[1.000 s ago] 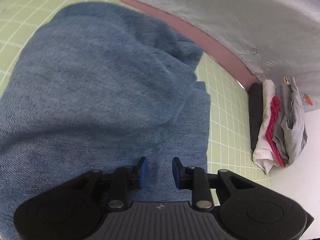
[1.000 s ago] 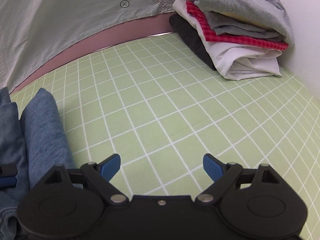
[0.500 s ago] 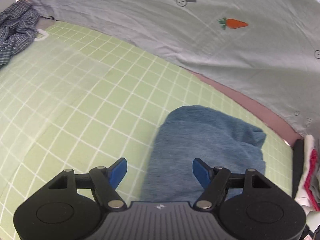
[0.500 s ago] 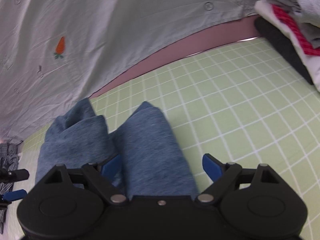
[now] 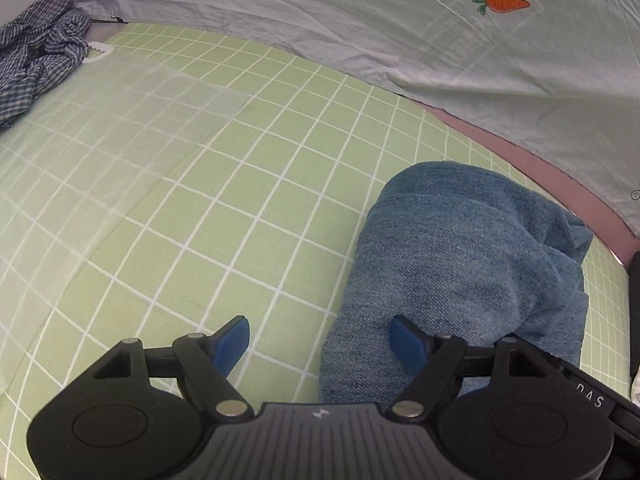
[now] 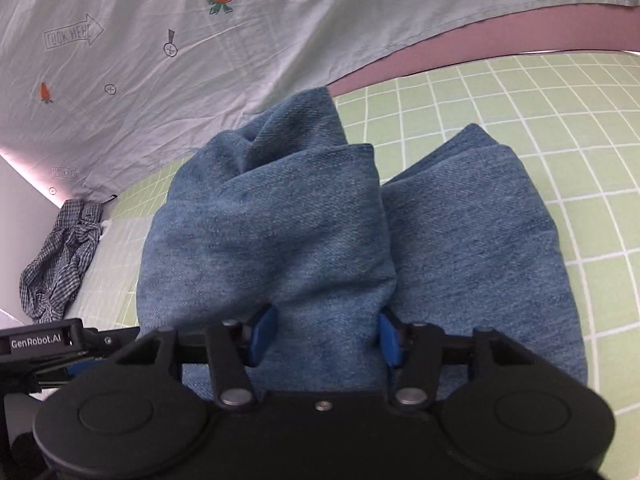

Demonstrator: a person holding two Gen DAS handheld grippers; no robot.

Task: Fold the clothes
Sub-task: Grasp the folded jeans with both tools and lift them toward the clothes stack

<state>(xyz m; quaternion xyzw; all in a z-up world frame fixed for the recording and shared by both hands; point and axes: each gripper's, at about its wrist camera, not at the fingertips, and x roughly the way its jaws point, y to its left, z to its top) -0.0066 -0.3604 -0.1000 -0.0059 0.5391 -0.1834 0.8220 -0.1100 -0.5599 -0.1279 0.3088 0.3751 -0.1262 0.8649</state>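
Green gridded mat (image 5: 224, 216) under a folded bundle of jeans (image 6: 304, 232), with a pale carrot-print sheet (image 5: 440, 48) hanging behind.

Jeans lie in two thick rolls near the mat's far edge, close to the sheet. Right gripper (image 6: 325, 336) straddles the left roll, its blue pads pressed against the denim on both sides, so it is partly closed on the fabric. Left gripper (image 5: 325, 340) is wide open: its right pad touches the denim edge, its left pad hangs over bare mat. A crumpled checked shirt (image 5: 36, 60) sits at the far left, well apart from the jeans.
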